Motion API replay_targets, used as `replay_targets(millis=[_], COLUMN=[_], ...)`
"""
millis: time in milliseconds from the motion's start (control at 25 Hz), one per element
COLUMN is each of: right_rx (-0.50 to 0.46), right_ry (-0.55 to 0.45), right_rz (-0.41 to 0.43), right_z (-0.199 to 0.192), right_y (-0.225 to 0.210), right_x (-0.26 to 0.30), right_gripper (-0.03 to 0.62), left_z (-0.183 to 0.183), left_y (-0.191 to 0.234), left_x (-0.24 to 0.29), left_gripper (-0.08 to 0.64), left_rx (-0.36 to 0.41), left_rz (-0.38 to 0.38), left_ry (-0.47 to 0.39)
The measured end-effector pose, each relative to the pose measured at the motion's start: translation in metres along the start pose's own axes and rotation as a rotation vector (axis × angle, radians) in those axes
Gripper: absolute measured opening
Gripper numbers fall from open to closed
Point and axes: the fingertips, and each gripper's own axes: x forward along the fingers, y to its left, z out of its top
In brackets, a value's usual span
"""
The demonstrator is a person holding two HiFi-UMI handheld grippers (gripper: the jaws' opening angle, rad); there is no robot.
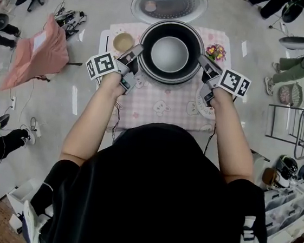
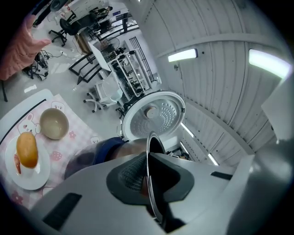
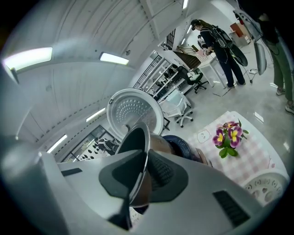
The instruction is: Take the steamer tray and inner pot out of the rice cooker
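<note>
The metal inner pot point(image 1: 170, 53), dark-walled with a pale grey bottom, hangs over the rice cooker point(image 1: 146, 72) on the pink checked cloth. My left gripper point(image 1: 134, 54) is shut on the pot's left rim, and my right gripper point(image 1: 203, 63) is shut on its right rim. In the left gripper view the thin rim point(image 2: 149, 151) runs between the pads of my left gripper point(image 2: 148, 180). In the right gripper view the rim point(image 3: 146, 151) sits the same way in my right gripper point(image 3: 141, 178). The cooker's lid point(image 1: 169, 1) stands open behind. I see no steamer tray.
A tan bowl point(image 1: 123, 42) sits left of the cooker, and a white plate with a bread roll point(image 2: 27, 150) is nearer me. Purple and yellow flowers point(image 1: 215, 51) stand to its right. People, chairs and racks ring the small table point(image 1: 159, 105).
</note>
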Motion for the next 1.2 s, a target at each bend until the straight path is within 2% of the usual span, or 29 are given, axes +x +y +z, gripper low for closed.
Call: replay_targets(millis=[160, 520, 720, 800, 920, 1000, 1120, 1200], right_rx=[-0.021, -0.077, -0.111, -0.135, -0.124, -0.131, -0.155, -0.147], right_ry=[-0.028, -0.073, -0.083, -0.084, -0.066, -0.054, -0.036, -0.020], right_rz=[0.016, 0.078, 0.140, 0.198, 0.178, 0.198, 0.272, 0.254], right_z=[0.009, 0.022, 0.011, 0.011, 0.012, 0.009, 0.002, -0.004], right_y=[0.021, 0.071, 0.121, 0.143, 0.143, 0.149, 0.166, 0.167], right_x=[-0.013, -0.022, -0.005, 0.003, 0.001, 0.002, 0.009, 0.013], right_gripper=[0.040, 0.040, 0.043, 0.043, 0.043, 0.044, 0.044, 0.044], left_z=[0.004, 0.023, 0.044, 0.053, 0.056, 0.058, 0.063, 0.062], left_y=[-0.020, -0.044, -0.042, -0.044, -0.048, -0.051, -0.050, -0.049], left_x=[-0.009, -0.036, -0.083, -0.097, -0.107, -0.113, -0.127, -0.140], left_gripper=[0.035, 0.034, 0.034, 0.035, 0.035, 0.035, 0.035, 0.035], left_rx=[0.025, 0.018, -0.040, -0.028, 0.002, 0.037, 0.074, 0.064], left_rz=[-0.032, -0.104, -0.054, -0.051, -0.036, -0.059, -0.094, -0.070], left_ry=[-0.001, -0.031, -0.061, -0.077, -0.095, -0.106, -0.138, -0.151])
